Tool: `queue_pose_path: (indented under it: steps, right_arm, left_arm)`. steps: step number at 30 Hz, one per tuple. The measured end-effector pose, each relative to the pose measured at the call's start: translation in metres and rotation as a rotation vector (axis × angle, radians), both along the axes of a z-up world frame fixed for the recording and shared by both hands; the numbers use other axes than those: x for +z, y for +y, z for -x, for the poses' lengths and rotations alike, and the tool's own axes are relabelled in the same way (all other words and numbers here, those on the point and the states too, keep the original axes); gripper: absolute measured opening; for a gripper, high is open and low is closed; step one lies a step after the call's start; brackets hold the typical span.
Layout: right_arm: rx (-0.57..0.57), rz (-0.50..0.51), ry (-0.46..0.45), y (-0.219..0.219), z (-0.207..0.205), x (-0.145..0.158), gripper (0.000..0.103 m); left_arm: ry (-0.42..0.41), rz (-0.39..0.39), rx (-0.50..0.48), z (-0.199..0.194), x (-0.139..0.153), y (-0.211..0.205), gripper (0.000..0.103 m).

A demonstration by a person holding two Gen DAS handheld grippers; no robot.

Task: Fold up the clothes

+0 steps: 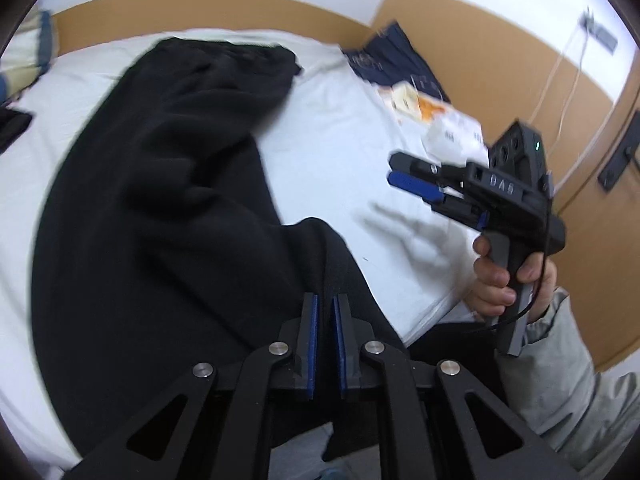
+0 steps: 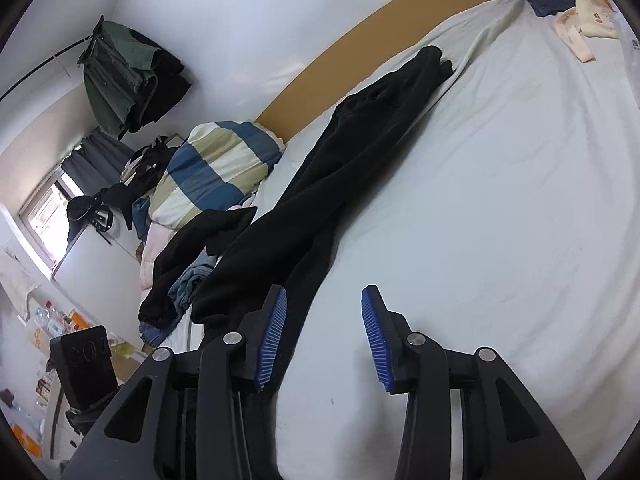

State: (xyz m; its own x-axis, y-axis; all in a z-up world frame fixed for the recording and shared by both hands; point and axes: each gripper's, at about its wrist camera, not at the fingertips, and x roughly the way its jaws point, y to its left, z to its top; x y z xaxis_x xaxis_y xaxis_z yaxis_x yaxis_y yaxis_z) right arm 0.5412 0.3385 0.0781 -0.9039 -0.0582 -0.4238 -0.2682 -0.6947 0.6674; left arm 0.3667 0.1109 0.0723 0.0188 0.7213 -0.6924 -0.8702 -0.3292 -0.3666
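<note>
A long black garment (image 1: pixel 160 200), seemingly trousers, lies stretched across the white bed sheet (image 1: pixel 332 128). In the left wrist view my left gripper (image 1: pixel 326 299) is at the bottom, its blue pads nearly together with a raised fold of the black fabric pinched between them. A hand holds my right gripper (image 1: pixel 394 170) above the sheet to the right of the garment. In the right wrist view the right gripper (image 2: pixel 324 320) is open with nothing between its fingers. It hovers over the sheet (image 2: pixel 500 200) beside the near end of the black garment (image 2: pixel 320 176).
A striped blue and cream duvet (image 2: pixel 216 164) and a pile of dark clothes (image 2: pixel 188 256) lie at one end of the bed. A navy cloth (image 1: pixel 396 60), a cream garment (image 1: pixel 412 100) and a white bag (image 1: pixel 452 132) lie by the wooden bed frame (image 1: pixel 200 4).
</note>
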Motion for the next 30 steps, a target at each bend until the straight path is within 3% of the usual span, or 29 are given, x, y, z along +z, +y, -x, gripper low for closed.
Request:
queue_pose_path:
  steps: [4, 8, 13, 18, 24, 26, 30]
  right_arm:
    - [-0.001, -0.012, -0.007, -0.006, -0.009, -0.002, 0.041]
    - [-0.041, -0.003, -0.01, -0.001, -0.02, -0.003, 0.044]
    - [-0.078, 0.022, 0.001, 0.005, -0.024, -0.004, 0.05]
    - [-0.061, -0.009, -0.04, -0.001, -0.01, -0.006, 0.056]
    - [-0.053, -0.055, -0.069, -0.008, -0.004, -0.006, 0.061]
    - [-0.058, -0.055, -0.064, -0.007, -0.004, -0.005, 0.061]
    - [-0.059, -0.053, -0.068, -0.007, -0.001, -0.005, 0.063]
  left_arm:
    - [0.018, -0.025, 0.134, 0.006, 0.009, -0.071, 0.008]
    - [0.014, 0.045, 0.274, 0.023, 0.0, -0.14, 0.004]
    - [0.009, 0.142, 0.331, 0.042, -0.007, -0.166, 0.005]
    - [0.14, 0.158, 0.262, 0.039, 0.015, -0.124, 0.012]
    - [0.254, 0.133, 0.115, 0.036, 0.036, -0.052, 0.039]
    - [0.296, 0.186, 0.078, 0.034, 0.028, -0.025, 0.041]
    - [0.369, 0.378, 0.066, 0.036, -0.003, 0.029, 0.048]
